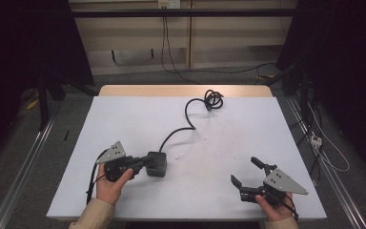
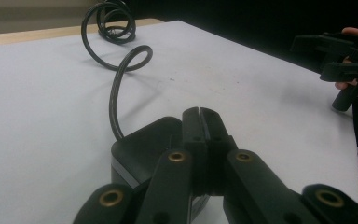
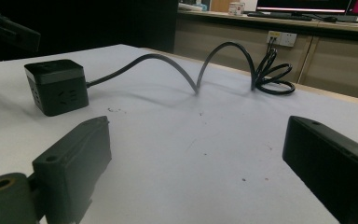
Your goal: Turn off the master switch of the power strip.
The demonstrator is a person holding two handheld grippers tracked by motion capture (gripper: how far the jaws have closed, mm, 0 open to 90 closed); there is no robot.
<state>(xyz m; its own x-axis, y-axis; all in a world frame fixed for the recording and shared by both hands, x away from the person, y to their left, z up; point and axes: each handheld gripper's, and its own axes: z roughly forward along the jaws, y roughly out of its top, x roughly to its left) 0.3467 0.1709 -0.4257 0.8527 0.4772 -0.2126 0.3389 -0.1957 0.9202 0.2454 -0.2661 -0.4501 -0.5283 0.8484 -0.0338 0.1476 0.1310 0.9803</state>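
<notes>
While my left tongs (image 1: 145, 163) sit pressed together, tips against the cube (image 1: 157, 163) at the table's (image 1: 248, 133) seven o'clock, nothing is gripped yet. My right tongs (image 1: 247, 172) gape empty at five o'clock. It's a black socket cube, its cord (image 1: 190, 114) snaking to a coil at twelve.

A white table (image 1: 248, 143) stands on a grey floor (image 1: 66, 119) — dim light all round. Behind it runs a beige wall (image 1: 138, 33) with a socket (image 1: 168, 4), black cables hanging below.
</notes>
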